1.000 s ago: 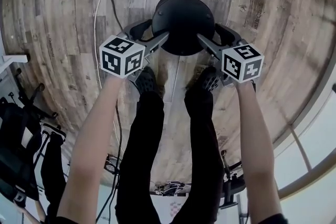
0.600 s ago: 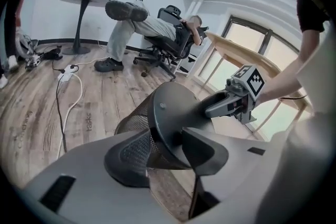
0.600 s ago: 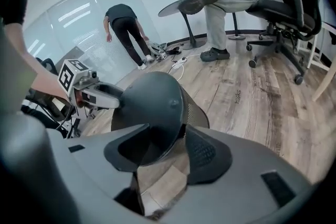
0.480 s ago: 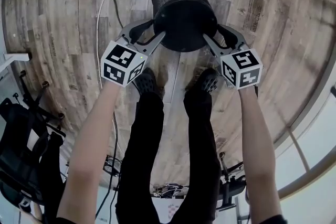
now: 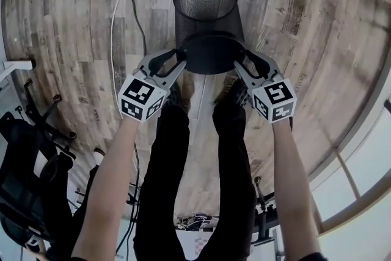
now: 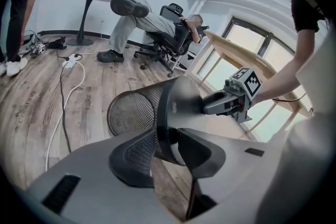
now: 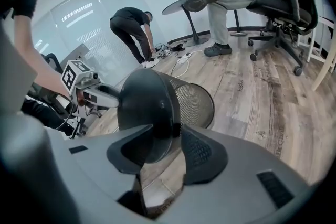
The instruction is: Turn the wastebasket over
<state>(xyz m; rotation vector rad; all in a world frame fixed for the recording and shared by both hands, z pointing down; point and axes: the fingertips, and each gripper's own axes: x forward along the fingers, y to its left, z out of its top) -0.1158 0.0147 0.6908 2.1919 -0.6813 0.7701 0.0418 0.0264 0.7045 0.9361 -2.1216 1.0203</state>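
"Where is the wastebasket?"

"It's held off the floor and tipped over. Its solid base faces the person and its open mouth points away."

"And the jaws?"

"The left gripper and right gripper each pinch the base rim on opposite sides, equally near. I'd judge the turn pivots on the line between them."

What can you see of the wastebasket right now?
The wastebasket is a round, tapered black wire-mesh bin with a solid dark base. It is tipped sideways, base toward the person, open mouth pointing away, seemingly held above the wooden floor. The left tool and right tool each pinch its base rim from opposite sides.
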